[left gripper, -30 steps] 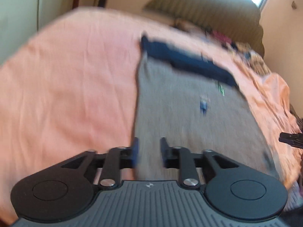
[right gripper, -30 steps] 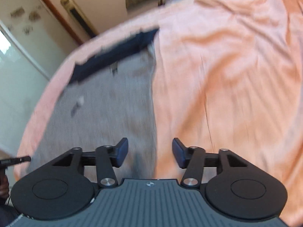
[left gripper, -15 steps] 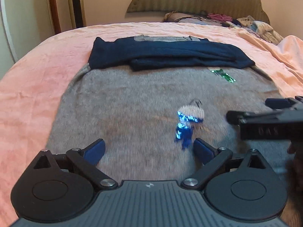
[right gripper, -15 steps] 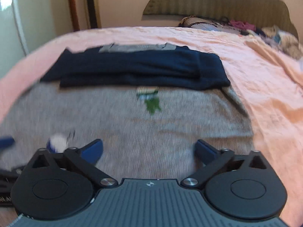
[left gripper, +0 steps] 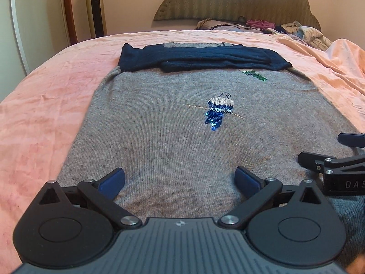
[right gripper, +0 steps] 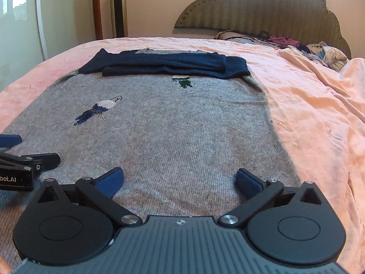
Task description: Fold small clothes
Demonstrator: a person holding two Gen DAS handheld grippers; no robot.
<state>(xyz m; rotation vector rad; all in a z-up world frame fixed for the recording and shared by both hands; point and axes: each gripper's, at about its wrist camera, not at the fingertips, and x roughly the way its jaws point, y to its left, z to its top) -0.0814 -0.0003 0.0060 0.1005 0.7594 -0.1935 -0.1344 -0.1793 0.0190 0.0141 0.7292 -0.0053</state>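
We list first the bed (left gripper: 45,105), covered in a pink sheet (right gripper: 314,118), with a scalloped padded headboard (right gripper: 262,16) at its far end.

On the sheet lies a grey knit sweater (left gripper: 182,141), spread flat at the near end of the bed and taking up most of its width. Across the sweater's far edge, toward the headboard, we note its navy sleeves (left gripper: 200,58) folded in.

A loose heap of other clothes (left gripper: 305,35) sits just below the headboard, well apart from the sweater.

We count two tools. The left gripper (left gripper: 180,180) hovers over the sweater's near hem, blue pads spread wide, nothing between them. The right gripper (right gripper: 180,180) hovers likewise over the near hem, toward the sweater's right side, pads equally spread and empty. On the housings we read only fragments: "DAS" on the right and "bot.AI" on the left.

Smallest: a blue and white sequin figure (left gripper: 217,111) at the sweater's middle, and a green sequin patch (right gripper: 183,82) just before the sleeves.
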